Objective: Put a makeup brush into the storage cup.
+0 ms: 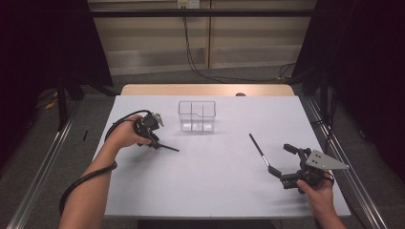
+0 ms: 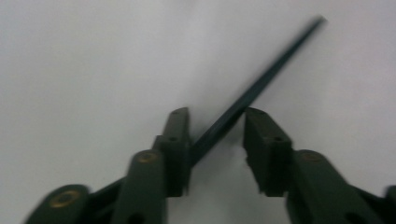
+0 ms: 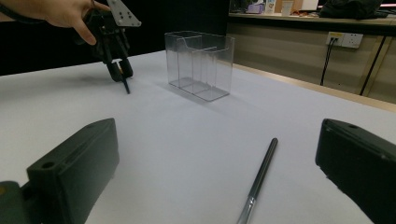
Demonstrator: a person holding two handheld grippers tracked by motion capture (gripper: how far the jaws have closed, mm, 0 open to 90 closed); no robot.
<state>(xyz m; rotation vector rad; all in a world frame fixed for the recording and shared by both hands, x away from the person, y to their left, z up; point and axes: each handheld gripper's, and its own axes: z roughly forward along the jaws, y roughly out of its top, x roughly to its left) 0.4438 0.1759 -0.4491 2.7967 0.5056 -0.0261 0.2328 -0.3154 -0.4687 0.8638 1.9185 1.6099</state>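
Nearest, the right gripper (image 1: 285, 165) rests on the white table (image 1: 215, 176), jaws spread wide around a thin grey metal rod (image 3: 259, 177) lying flat between them. Farther left, the left gripper (image 1: 155, 141) has its jaws parted around a slim dark stick (image 2: 252, 95), touching one jaw. Beyond stands a clear plastic divided box (image 1: 197, 115).

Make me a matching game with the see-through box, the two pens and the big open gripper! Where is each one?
Things:
1. clear box
2. dark pen
3. grey pen
4. right gripper

Places or states:
A. between the left gripper's jaws
B. jaws wide apart
C. upright at the table's far middle
D. lying loose on the table, ahead of the open jaws

Pairs: 1-C, 2-A, 3-D, 4-B
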